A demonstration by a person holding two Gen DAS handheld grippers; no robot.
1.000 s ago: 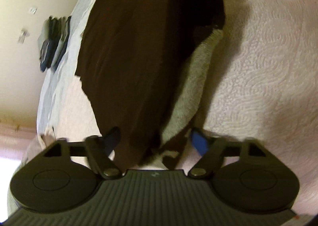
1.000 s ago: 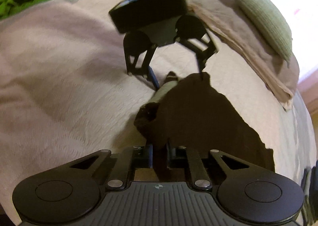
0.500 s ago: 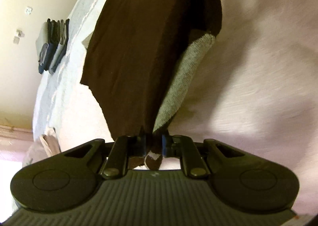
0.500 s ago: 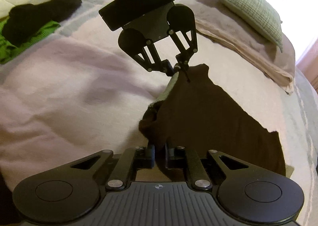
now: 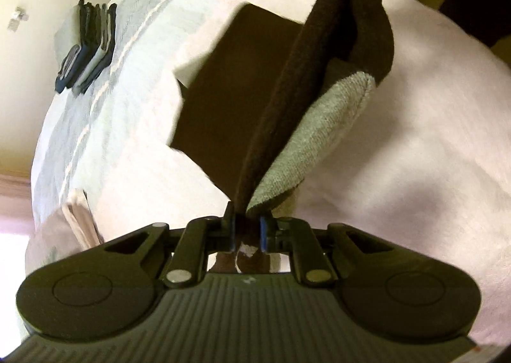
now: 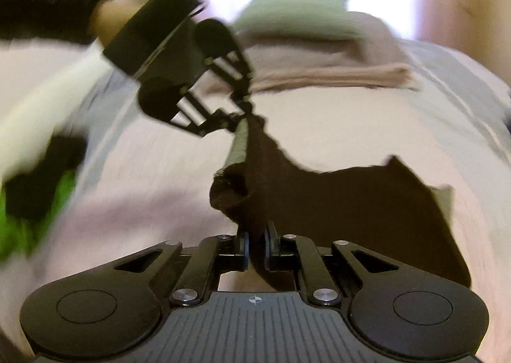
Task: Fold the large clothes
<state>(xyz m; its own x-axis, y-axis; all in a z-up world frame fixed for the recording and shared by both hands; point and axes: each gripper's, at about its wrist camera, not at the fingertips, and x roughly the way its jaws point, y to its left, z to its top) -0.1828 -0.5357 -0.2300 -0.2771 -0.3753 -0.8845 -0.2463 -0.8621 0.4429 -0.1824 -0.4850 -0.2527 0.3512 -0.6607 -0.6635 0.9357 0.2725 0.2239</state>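
A dark brown garment (image 5: 242, 88) with a grey fleecy inside (image 5: 319, 136) hangs stretched above the pink bedspread (image 5: 415, 139). My left gripper (image 5: 247, 229) is shut on one end of its edge. The right gripper (image 6: 255, 245) is shut on the other end of the brown garment (image 6: 345, 203). In the right wrist view the left gripper (image 6: 242, 107) appears across from me, held by a hand, pinching the cloth's far corner. The garment's loose lower part trails down to the bed.
A stack of folded dark and grey clothes (image 5: 86, 47) lies on the pale striped sheet (image 5: 127, 59) near the bed's edge. A green pillow (image 6: 297, 15) and tan blanket (image 6: 335, 72) sit at the head. Black and green clothes (image 6: 38, 177) lie at the left.
My left gripper went from open to shut on the garment's edge. Both grippers have since lifted the cloth off the bed and drawn it taut between them.
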